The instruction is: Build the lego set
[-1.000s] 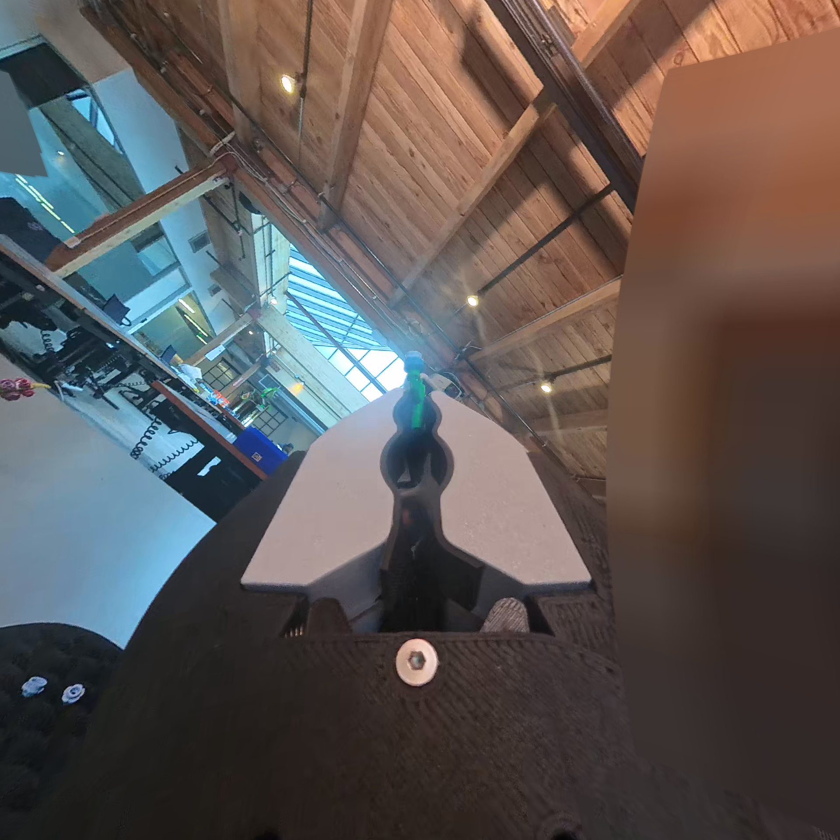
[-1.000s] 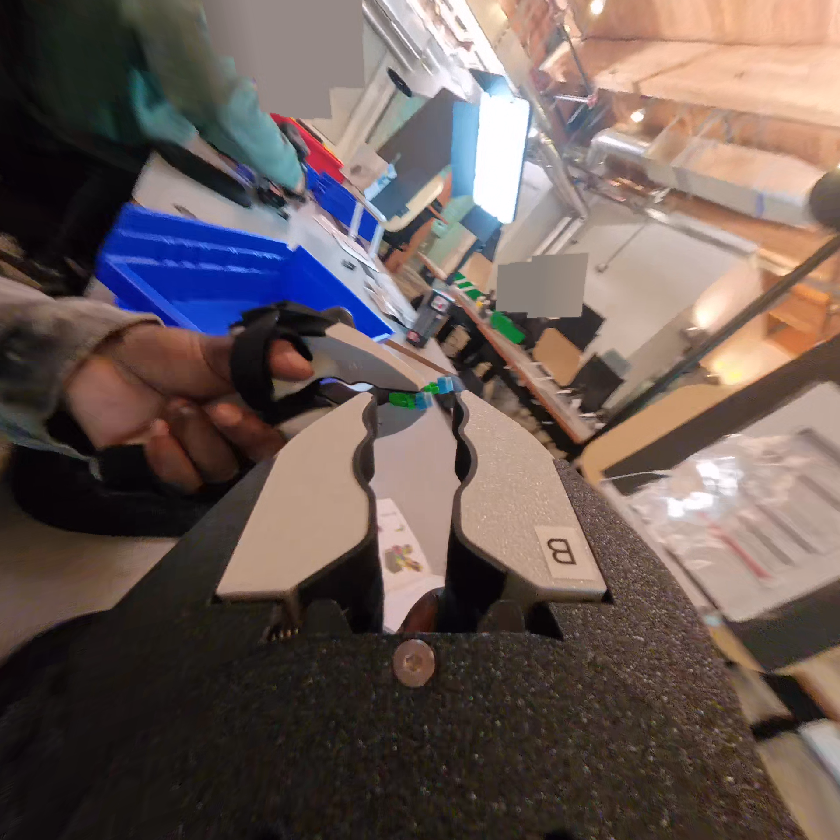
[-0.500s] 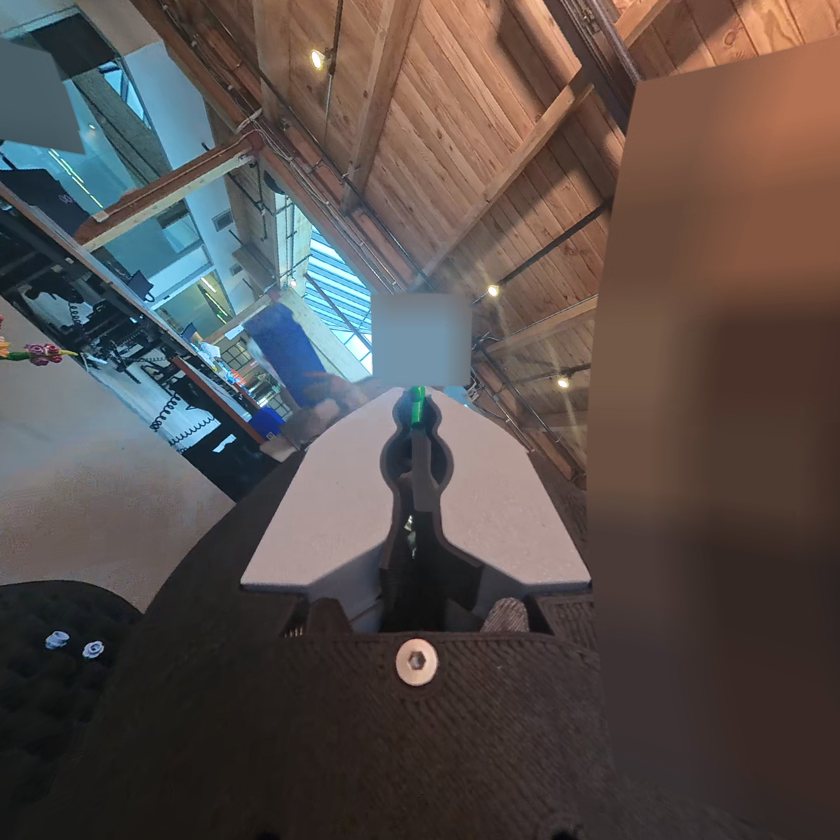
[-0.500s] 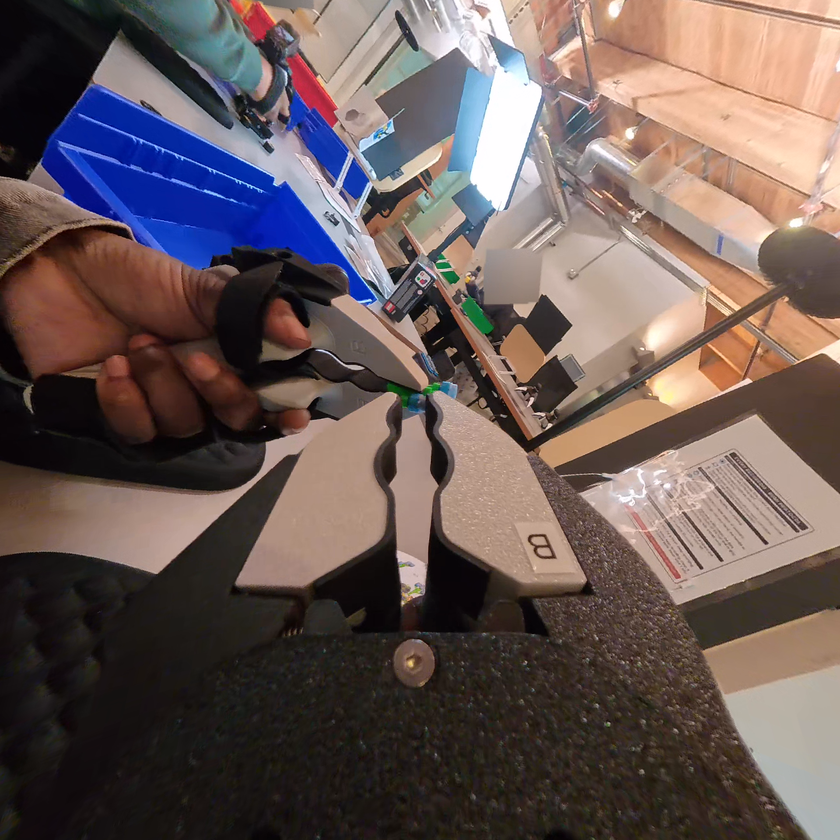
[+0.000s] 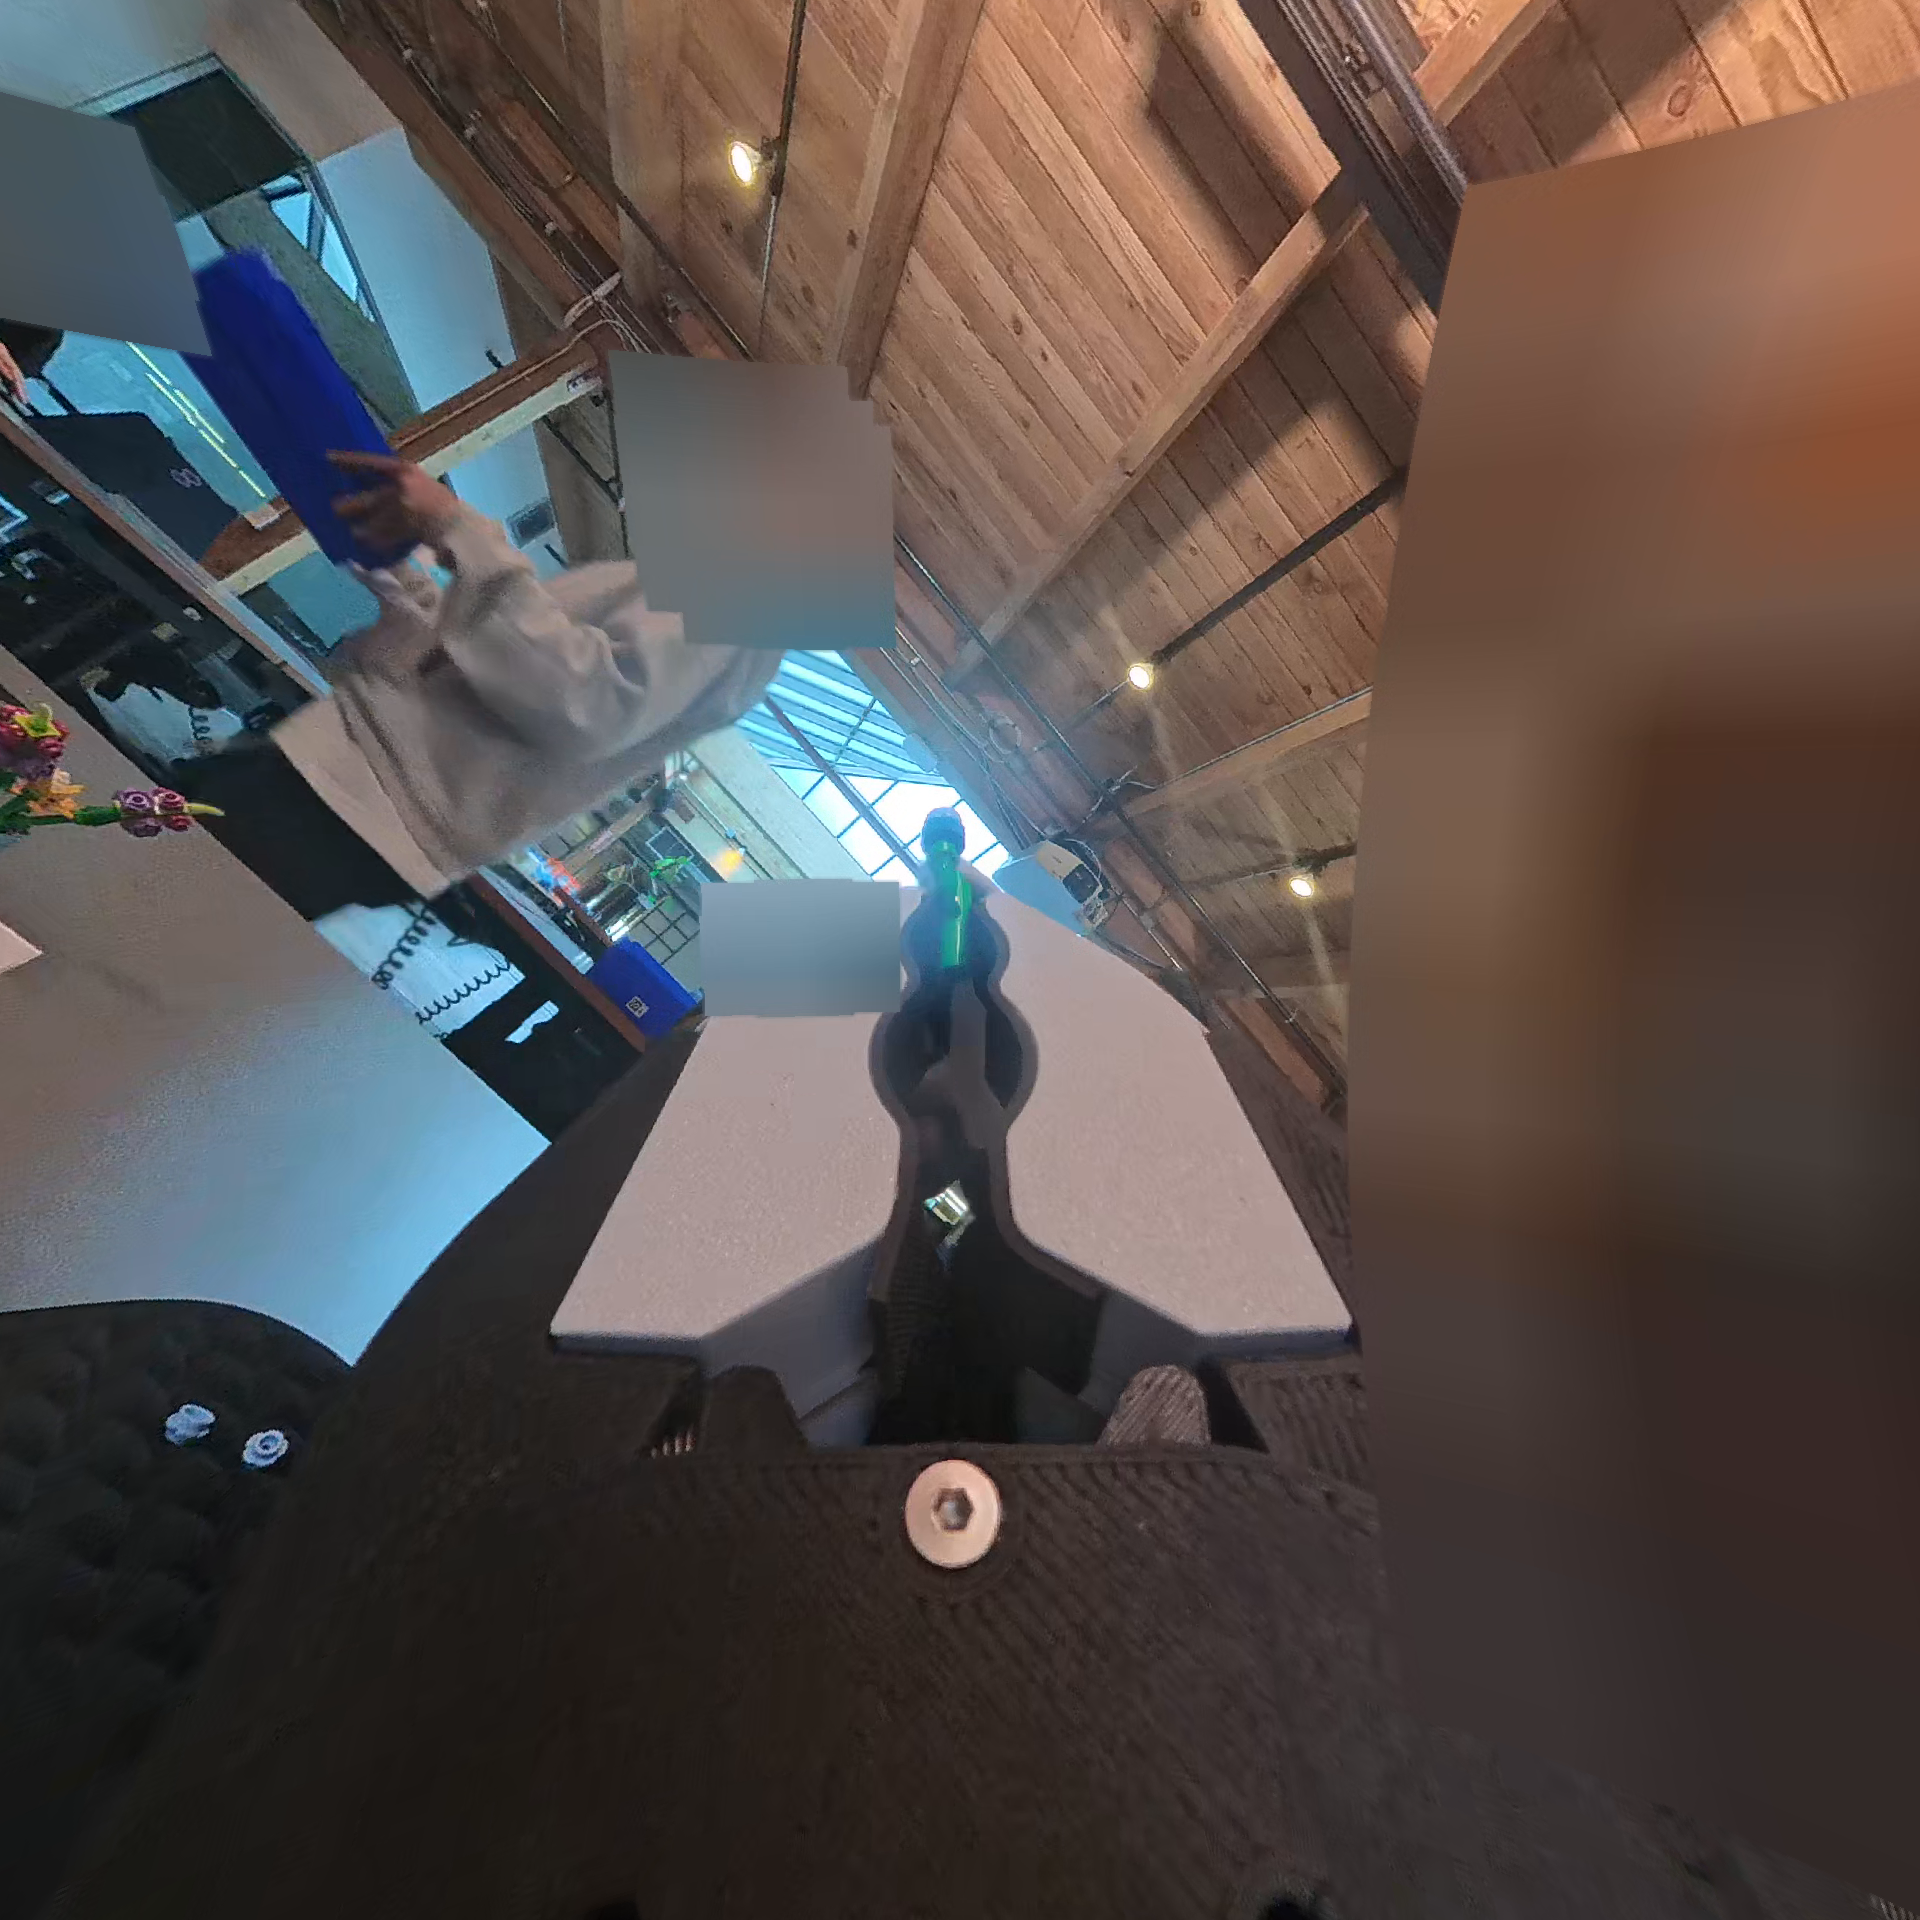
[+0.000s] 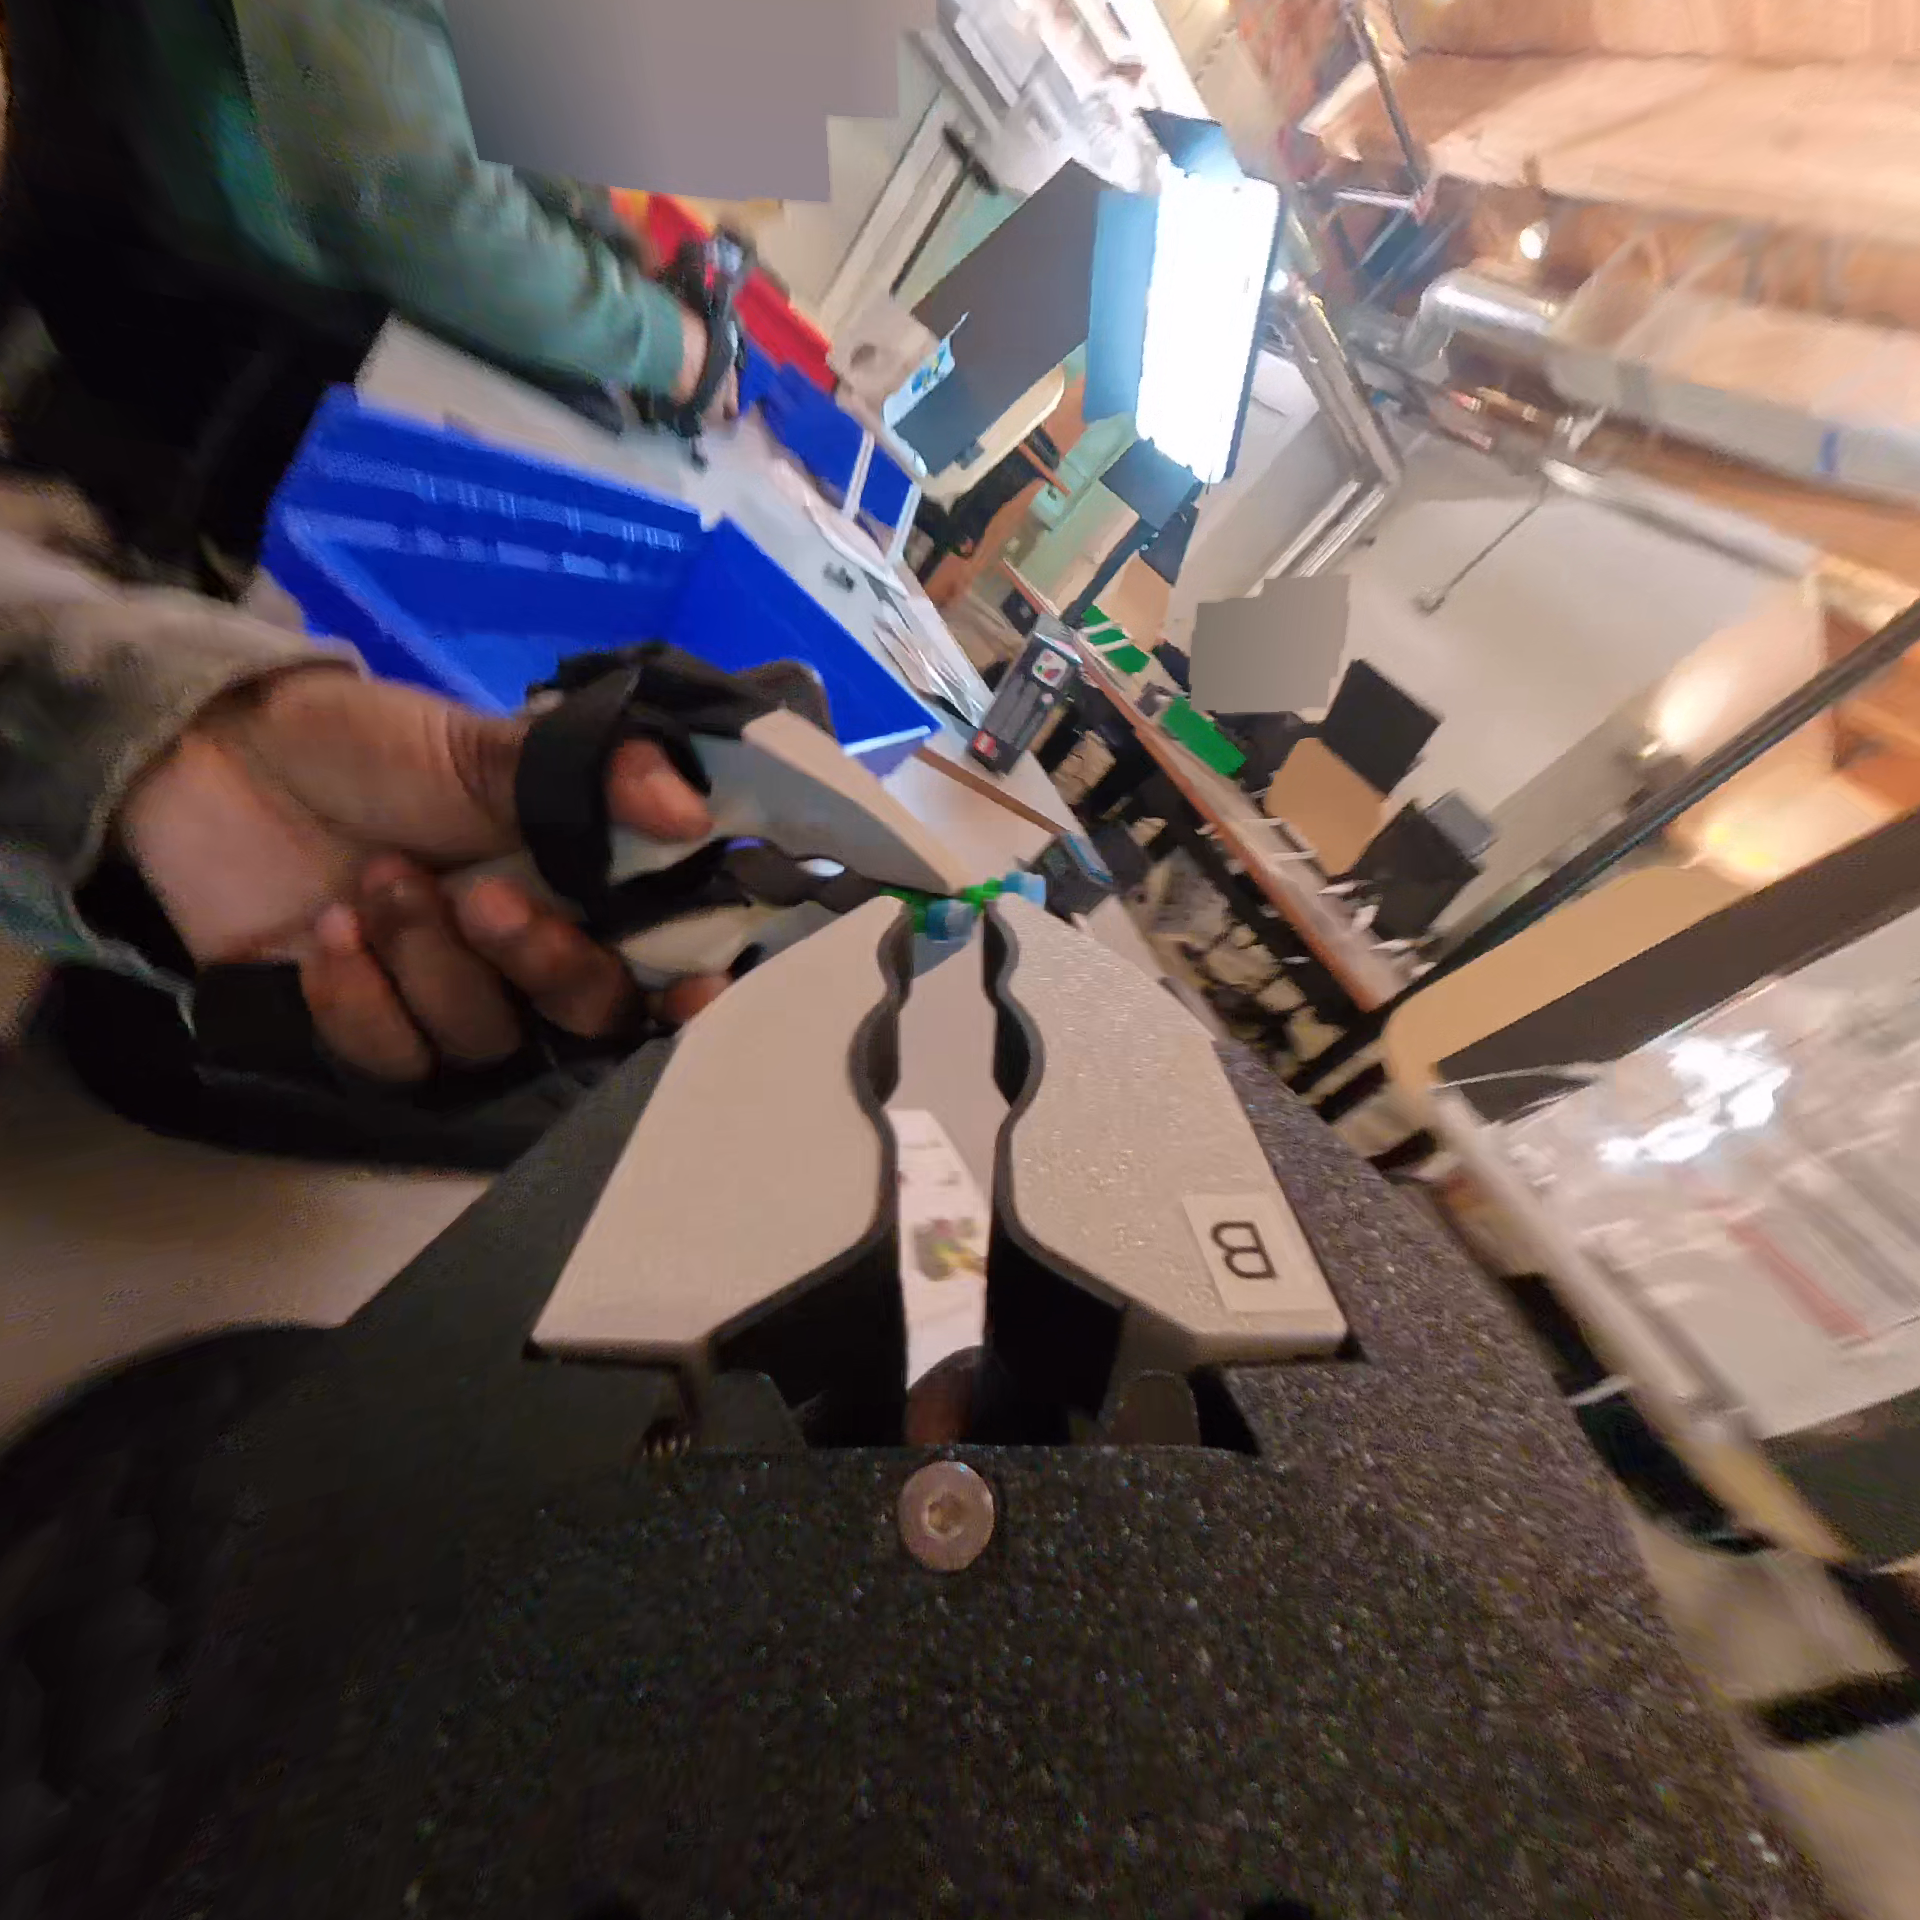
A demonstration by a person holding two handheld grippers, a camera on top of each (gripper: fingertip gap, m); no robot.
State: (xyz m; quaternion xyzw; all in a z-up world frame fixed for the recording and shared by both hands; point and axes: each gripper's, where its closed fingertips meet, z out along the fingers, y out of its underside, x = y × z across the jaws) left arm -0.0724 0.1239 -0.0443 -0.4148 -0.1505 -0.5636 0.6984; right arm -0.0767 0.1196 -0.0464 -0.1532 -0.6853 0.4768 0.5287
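Observation:
In the left wrist view my left gripper points up at the wooden ceiling. It is shut on a thin green Lego stem with a dark blue knob at its tip. In the right wrist view a hand holds that left gripper at left, with the green stem sticking out to the right. Small light blue pieces sit on the stem's end. My right gripper has its jaws a little apart, with the stem's end and a blue piece between the fingertips. I cannot tell if they touch it.
Two pale round Lego pieces lie on a black mat at lower left. A Lego flower bunch stands on the grey table. A blue bin, a person's green sleeve, a printed page and a plastic bag are nearby.
My right gripper's jaws narrowed around the stem's end, then widened slightly. Both views swung. A person carrying a blue bin came into the left wrist view.

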